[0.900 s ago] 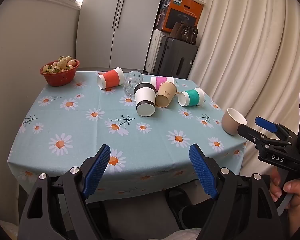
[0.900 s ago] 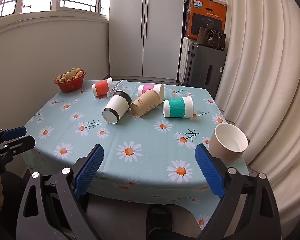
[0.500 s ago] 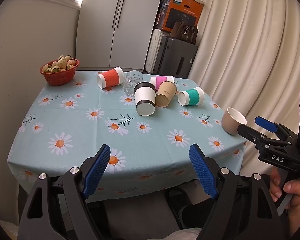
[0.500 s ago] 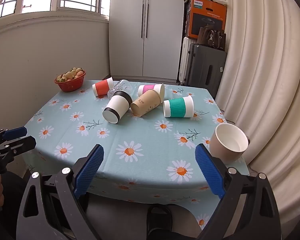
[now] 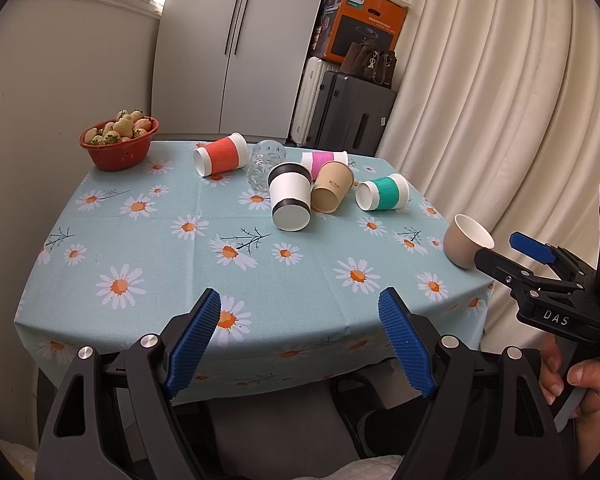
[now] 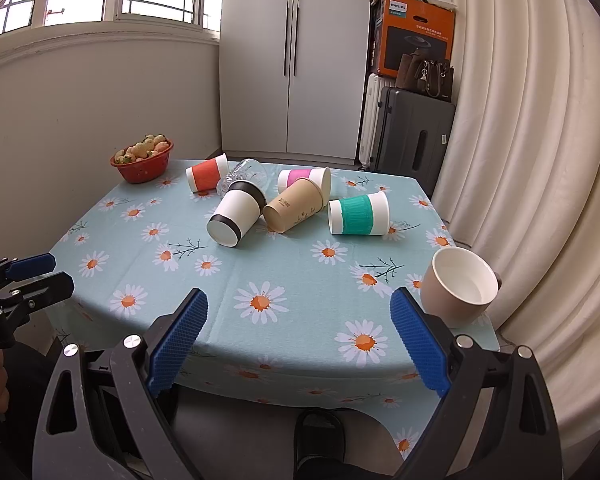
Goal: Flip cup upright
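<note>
Honestly, nothing's budged this past second: both the left gripper [image 5: 300, 340] and the right gripper [image 6: 298, 338] hang wide open and empty short of the table [image 6: 300, 280], six cups [image 6: 358, 214] yet lying tipped

Tipped cups [image 6: 292, 204] cluster behind an upright cup [image 6: 458, 286].

A table [image 5: 100, 272] under a pale blue daisy cloth [image 6: 284, 280] lies ahead of the fingers. Well beyond the fingertips, cups lie tipped in a cluster: white-black cup [image 6: 236, 216], brown paper cup [image 6: 294, 210], pink cup [image 6: 304, 179], green cup [image 6: 358, 215], orange cup [image 6: 207, 173] and a glass [image 6: 244, 174]. Just past the right finger stands a beige cup [image 6: 458, 286] (upright, near the edge). Far left sits a red bowl of strawberries [image 6: 142, 160].
</note>
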`<state>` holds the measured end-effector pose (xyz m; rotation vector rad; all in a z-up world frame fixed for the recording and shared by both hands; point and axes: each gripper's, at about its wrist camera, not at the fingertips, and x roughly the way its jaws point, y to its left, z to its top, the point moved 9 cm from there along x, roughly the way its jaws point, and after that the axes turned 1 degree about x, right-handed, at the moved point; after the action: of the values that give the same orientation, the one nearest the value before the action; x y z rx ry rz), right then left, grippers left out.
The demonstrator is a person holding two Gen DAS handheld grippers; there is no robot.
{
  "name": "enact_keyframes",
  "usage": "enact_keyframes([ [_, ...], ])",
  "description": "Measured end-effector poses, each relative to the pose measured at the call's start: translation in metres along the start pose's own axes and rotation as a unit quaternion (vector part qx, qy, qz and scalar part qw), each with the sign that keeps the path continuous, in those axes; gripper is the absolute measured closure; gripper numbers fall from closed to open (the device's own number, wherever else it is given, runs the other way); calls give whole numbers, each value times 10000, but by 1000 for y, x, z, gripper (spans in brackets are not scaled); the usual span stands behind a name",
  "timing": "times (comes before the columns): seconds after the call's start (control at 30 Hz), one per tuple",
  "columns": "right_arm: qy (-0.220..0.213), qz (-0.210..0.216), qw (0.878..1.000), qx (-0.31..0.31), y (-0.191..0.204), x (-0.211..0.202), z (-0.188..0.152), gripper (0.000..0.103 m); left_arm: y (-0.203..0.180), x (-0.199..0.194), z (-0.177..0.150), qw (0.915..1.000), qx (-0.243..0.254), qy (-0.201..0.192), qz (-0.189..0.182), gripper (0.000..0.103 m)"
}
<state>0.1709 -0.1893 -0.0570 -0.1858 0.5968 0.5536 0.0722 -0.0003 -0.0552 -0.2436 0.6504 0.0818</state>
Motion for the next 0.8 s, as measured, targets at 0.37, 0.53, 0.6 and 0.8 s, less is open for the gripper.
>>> enact_keyframes([
  [0.37, 16, 5, 10000, -6, 1, 0, 0, 11, 0, 2, -5, 10000, -4, 4, -9, 23],
  [0.53, 17, 6, 10000, 0, 0, 1, 0, 11, -1, 2, -5, 10000, -3, 8, -4, 23],
  [0.6, 14, 6, 10000, 2, 0, 1, 0, 11, -1, 2, -4, 10000, -3, 9, -4, 23],
  [0.8, 14, 7, 10000, -7, 0, 1, 0, 11, -1, 2, -5, 10000, -14, 19, -2, 23],
])
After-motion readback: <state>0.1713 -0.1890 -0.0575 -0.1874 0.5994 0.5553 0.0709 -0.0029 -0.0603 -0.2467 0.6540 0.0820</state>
